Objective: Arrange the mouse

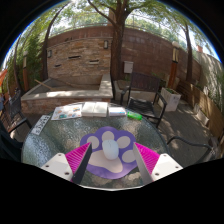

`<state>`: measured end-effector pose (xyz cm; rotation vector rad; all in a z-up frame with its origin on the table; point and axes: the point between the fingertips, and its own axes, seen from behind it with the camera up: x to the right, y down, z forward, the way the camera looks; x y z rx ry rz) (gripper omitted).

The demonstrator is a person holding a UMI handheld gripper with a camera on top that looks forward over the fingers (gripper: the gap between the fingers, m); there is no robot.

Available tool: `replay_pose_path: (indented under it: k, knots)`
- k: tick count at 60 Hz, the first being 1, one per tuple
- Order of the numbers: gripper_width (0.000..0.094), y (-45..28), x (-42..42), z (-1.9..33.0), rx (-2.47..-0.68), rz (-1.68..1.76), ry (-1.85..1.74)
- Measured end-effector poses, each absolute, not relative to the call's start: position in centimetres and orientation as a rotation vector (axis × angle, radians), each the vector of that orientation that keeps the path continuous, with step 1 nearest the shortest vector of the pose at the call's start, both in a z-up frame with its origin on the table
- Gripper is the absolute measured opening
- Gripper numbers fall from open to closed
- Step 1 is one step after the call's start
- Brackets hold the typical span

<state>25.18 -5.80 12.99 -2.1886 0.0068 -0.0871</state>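
A white mouse (pixel 110 148) lies on a purple mouse mat (pixel 96 162) with pale paw-print patches. The mat rests on a round glass table (pixel 50 145). My gripper (pixel 113 152) is open, hovering low over the mat. The mouse sits between the fingertips, with a gap on each side, and neither pink pad touches it. The left finger (pixel 80 157) and the right finger (pixel 147 156) reach over the mat's two sides. The near edge of the mat is hidden below the fingers.
Papers or magazines (pixel 80 110) lie on the far part of the table, with a small green thing (pixel 135 115) to their right. Beyond stand a dark patio chair (pixel 145 98), a low stone planter (pixel 55 95), a brick wall and a tree.
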Motion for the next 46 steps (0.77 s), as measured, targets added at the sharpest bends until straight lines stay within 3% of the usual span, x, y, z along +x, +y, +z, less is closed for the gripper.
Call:
replay_pose_path:
  k: [8, 19, 30, 46]
  knots:
    - [0.084, -11.9, 24.4, 18.4, -2.14, -0.14, 0.015]
    - [0.0839, -20.3, 22.2, 22.6, -2.111, -0.167, 0.026]
    - [0.0839, -25.9, 20.5, 24.2, -2.1, -0.188, 0.018]
    - [0.0848, -27.9, 19.5, 25.1, -2.088, -0.189, 0.017]
